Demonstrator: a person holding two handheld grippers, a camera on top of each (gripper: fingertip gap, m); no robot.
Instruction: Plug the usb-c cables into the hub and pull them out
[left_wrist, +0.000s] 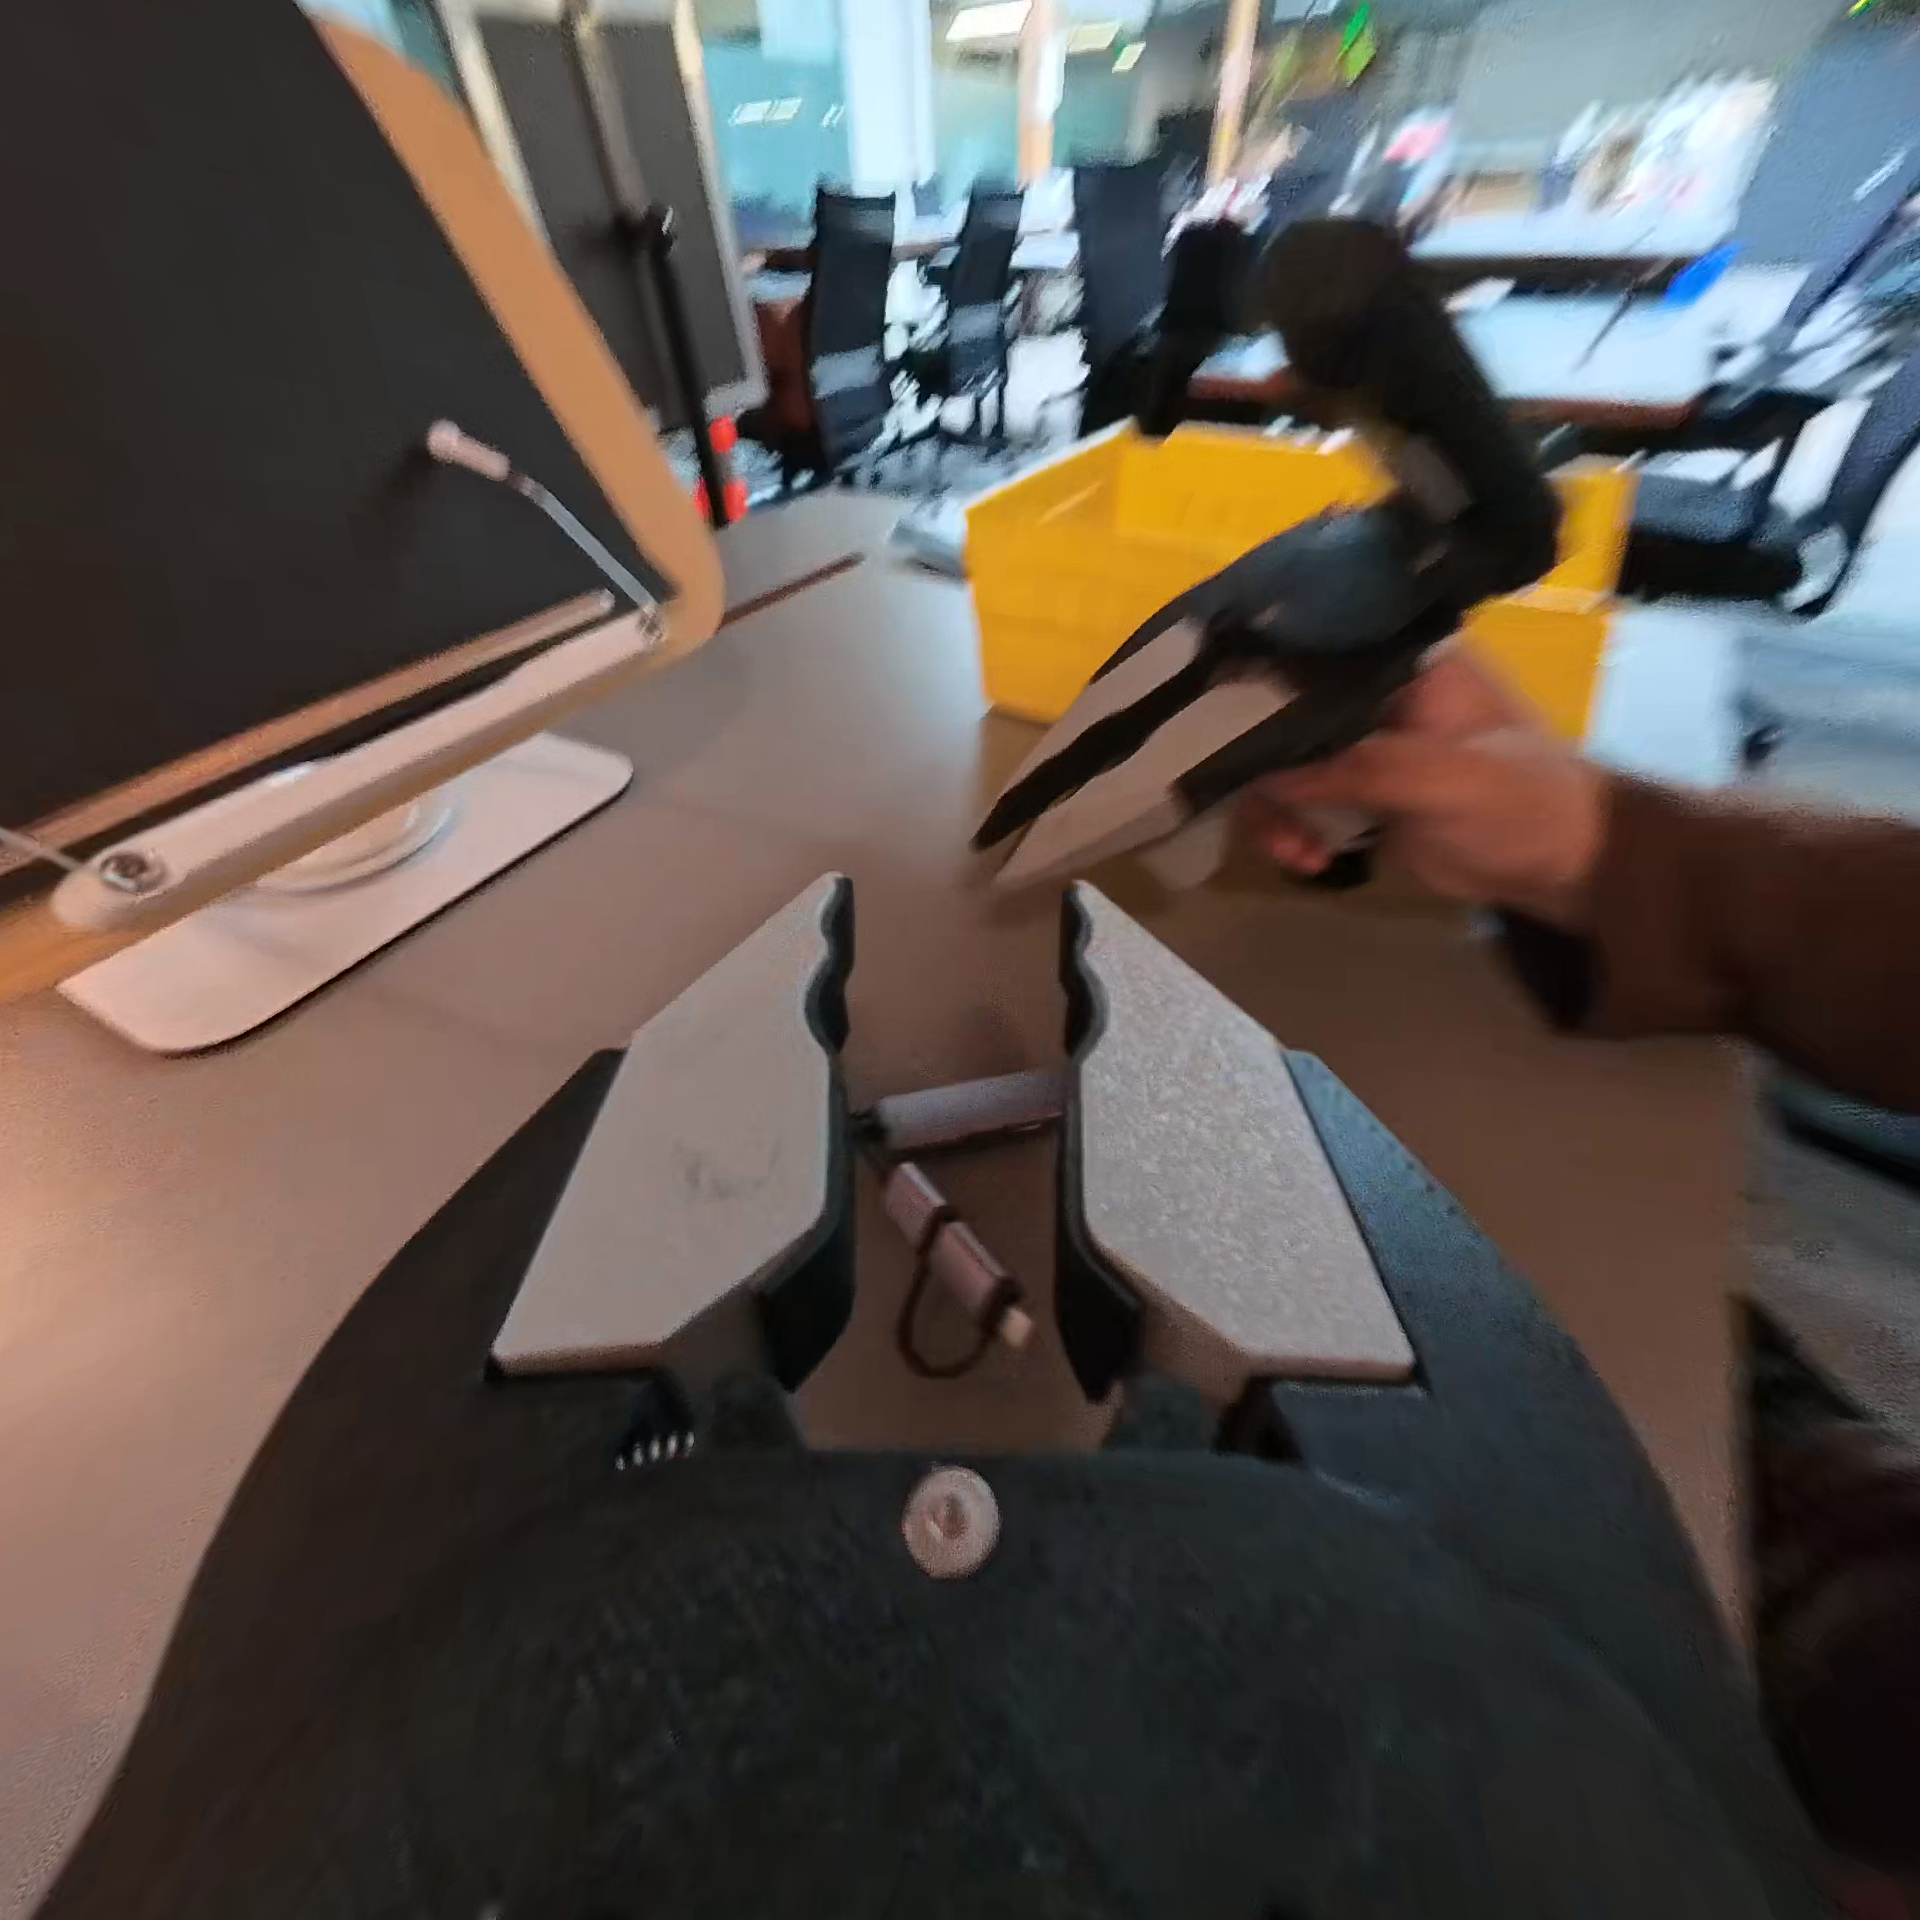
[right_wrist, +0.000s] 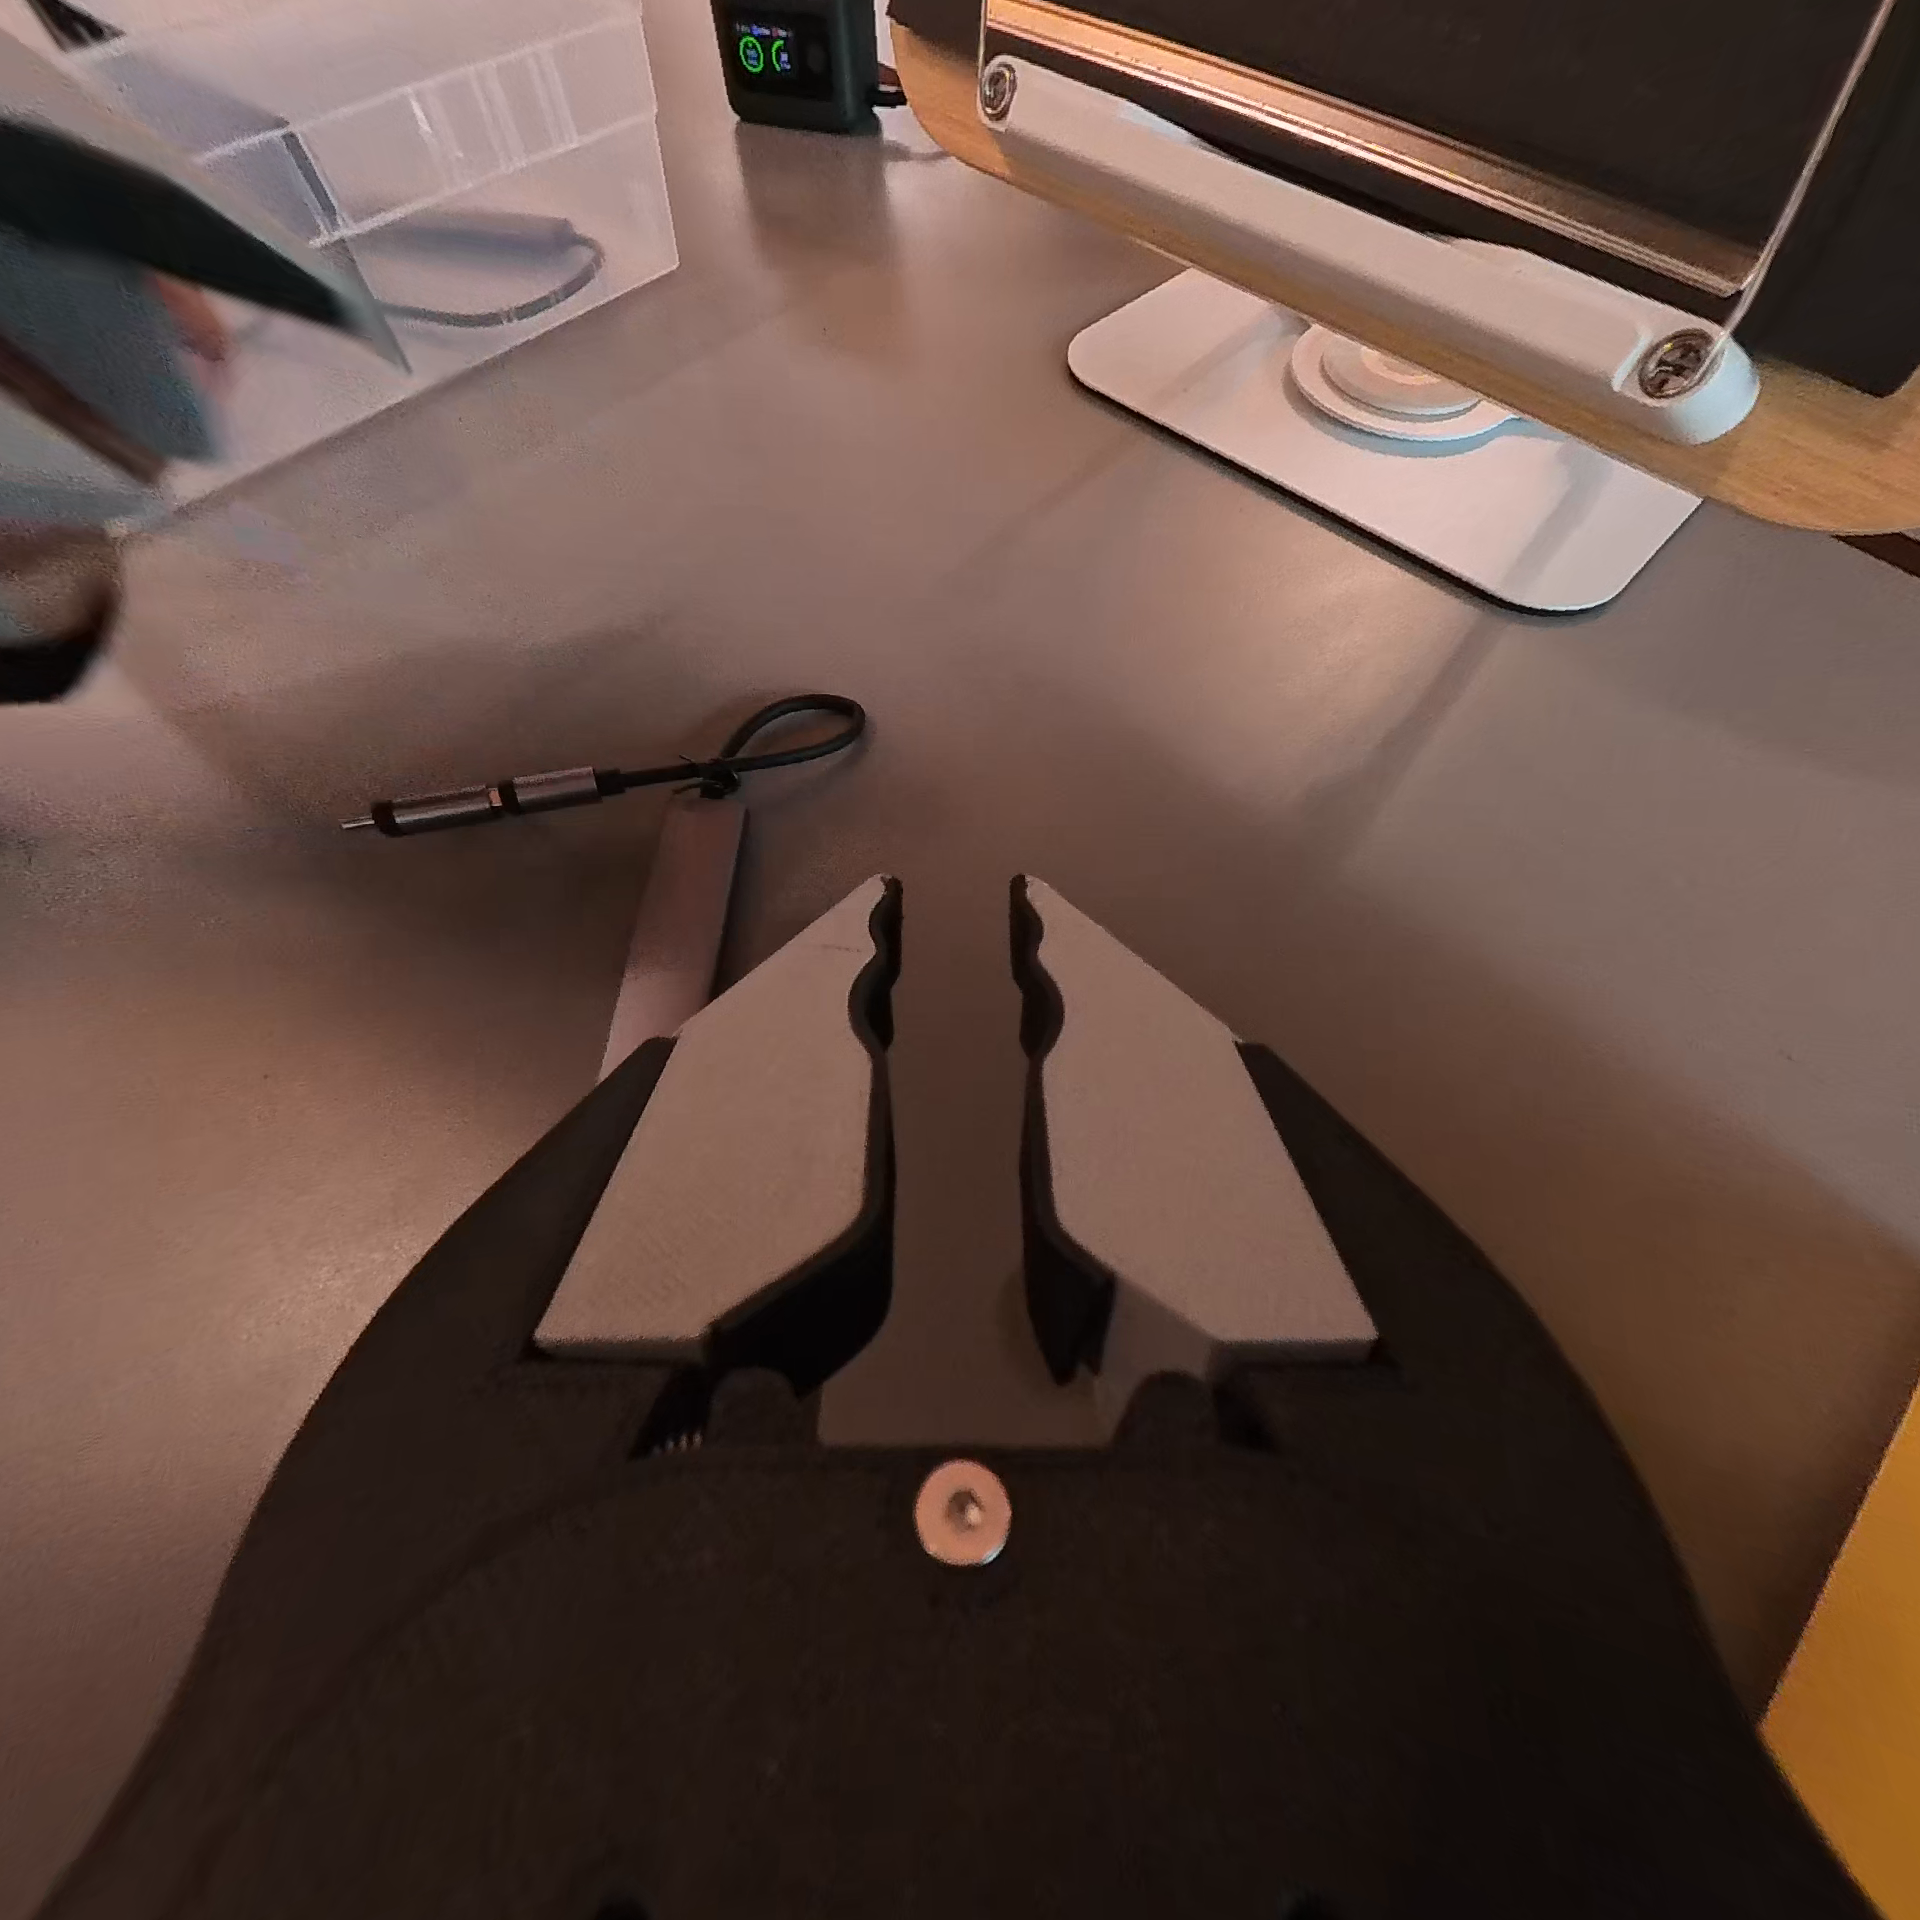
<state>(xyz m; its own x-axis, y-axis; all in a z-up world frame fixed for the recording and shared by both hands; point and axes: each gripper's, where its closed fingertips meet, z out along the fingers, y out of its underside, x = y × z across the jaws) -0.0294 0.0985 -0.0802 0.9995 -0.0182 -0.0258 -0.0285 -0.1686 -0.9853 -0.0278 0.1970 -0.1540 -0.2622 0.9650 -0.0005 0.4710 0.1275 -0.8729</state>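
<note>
- Left claw (left_wrist: 956, 914) spread wide, empty, poised over the bench (left_wrist: 312, 1195) with the hub (left_wrist: 971, 1110) lying crosswise between its fingers.
- Right claw (right_wrist: 954, 883) slightly parted, empty, off to the hub's right, farther away.
- Hub's long axis across the left claw's gap.
- Cable (right_wrist: 540, 798) loose, unplugged, just beside the hub's end.

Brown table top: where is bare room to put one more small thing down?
In the right wrist view, bare brown table top lies between the slim grey hub with its short black cable and the white flat monitor base. It is crowded far left, by the clear plastic box.
</note>
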